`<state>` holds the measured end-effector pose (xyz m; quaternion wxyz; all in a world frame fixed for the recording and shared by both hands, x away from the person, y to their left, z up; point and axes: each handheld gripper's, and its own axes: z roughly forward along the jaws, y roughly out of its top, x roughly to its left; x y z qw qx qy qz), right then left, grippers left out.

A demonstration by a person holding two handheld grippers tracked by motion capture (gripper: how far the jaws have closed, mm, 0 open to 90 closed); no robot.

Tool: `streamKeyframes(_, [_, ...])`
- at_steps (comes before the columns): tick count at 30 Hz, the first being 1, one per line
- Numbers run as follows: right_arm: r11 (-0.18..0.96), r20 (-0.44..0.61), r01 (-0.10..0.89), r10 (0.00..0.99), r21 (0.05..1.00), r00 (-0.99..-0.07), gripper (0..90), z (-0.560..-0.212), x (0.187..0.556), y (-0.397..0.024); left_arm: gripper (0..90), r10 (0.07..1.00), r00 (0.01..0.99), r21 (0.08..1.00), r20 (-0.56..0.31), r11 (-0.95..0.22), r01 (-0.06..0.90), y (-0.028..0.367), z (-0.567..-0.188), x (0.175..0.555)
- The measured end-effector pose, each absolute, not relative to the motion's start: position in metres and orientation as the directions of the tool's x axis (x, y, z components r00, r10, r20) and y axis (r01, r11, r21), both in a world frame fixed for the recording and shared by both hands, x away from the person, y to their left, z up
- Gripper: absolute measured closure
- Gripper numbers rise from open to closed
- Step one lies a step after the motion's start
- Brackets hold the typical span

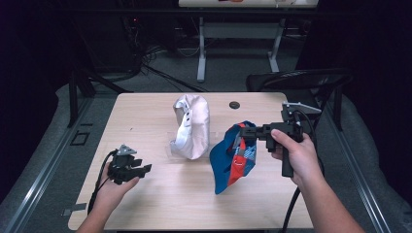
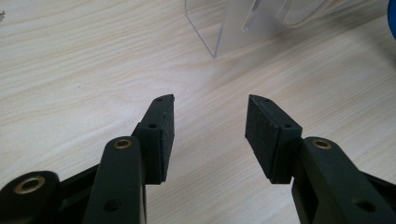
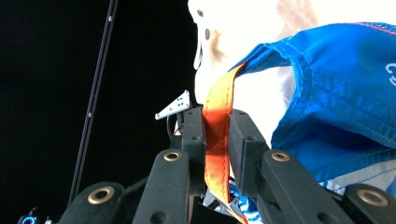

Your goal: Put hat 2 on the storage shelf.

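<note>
Caps on a pale wood-grain table, two of them. Blue cap: thin, shiny synthetic cloth with stitched seams, red-orange panel and strap, some white print. It hangs limp from the right gripper, its lower edge at the tabletop or just above it; which, I cannot tell. In the right gripper view the right gripper has both black pads pressed flat on the orange strap, a narrow woven band with a line of stitching along each edge. Jaws nearly closed, only the strap's thickness between them. Blue cloth bunches to the right of the jaws, folded and hemmed.

White cap: silvery-white, crumpled, soft sheen, small eyelets along one band. It sits upright near the middle of the table, just left of the blue cap, propped on a clear plastic stand. Whether the two caps touch is hard to say.

Left gripper rests low at the table's left front, held in the left hand, well apart from both caps. Left gripper view: left gripper has its jaws apart about halfway, nothing between them, pads matte and grainy, bare wood below. The stand shows ahead, glassy, sharp-edged.

Small dark round plug in the tabletop beyond the caps.
</note>
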<state>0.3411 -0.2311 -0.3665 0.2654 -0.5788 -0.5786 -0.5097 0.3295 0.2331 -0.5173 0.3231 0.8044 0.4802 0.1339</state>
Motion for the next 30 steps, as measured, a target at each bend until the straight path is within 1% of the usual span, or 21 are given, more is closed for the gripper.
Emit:
streamKeyframes(10, [-0.233, 0.899, 0.932, 0.405, 0.278, -0.167, 78.0, -0.352, 0.352, -0.245, 52.5, 0.86, 0.5, 0.648, -0.098, -0.326, 0.689, 0.233, -0.518, 0.33])
streamKeyframes(15, [-0.256, 0.895, 0.923, 0.414, 0.287, -0.164, 77.9, -0.338, 0.359, -0.252, 52.5, 0.861, 0.5, 0.649, -0.097, -0.326, 0.688, 0.234, -0.518, 0.33])
streamKeyframes(17, [-0.258, 0.894, 0.922, 0.416, 0.289, -0.164, 77.9, -0.336, 0.359, -0.252, 52.5, 0.861, 0.499, 0.65, -0.097, -0.325, 0.687, 0.234, -0.518, 0.33])
streamKeyframes(22, [-0.269, 0.886, 0.913, 0.432, 0.305, -0.169, 77.9, -0.318, 0.367, -0.253, 52.5, 0.863, 0.496, 0.647, -0.099, -0.323, 0.691, 0.234, -0.518, 0.33])
streamKeyframes(30, [-0.294, 0.883, 0.902, 0.439, 0.316, -0.166, 78.0, -0.305, 0.38, -0.255, 52.6, 0.864, 0.494, 0.652, -0.095, -0.321, 0.687, 0.235, -0.518, 0.331])
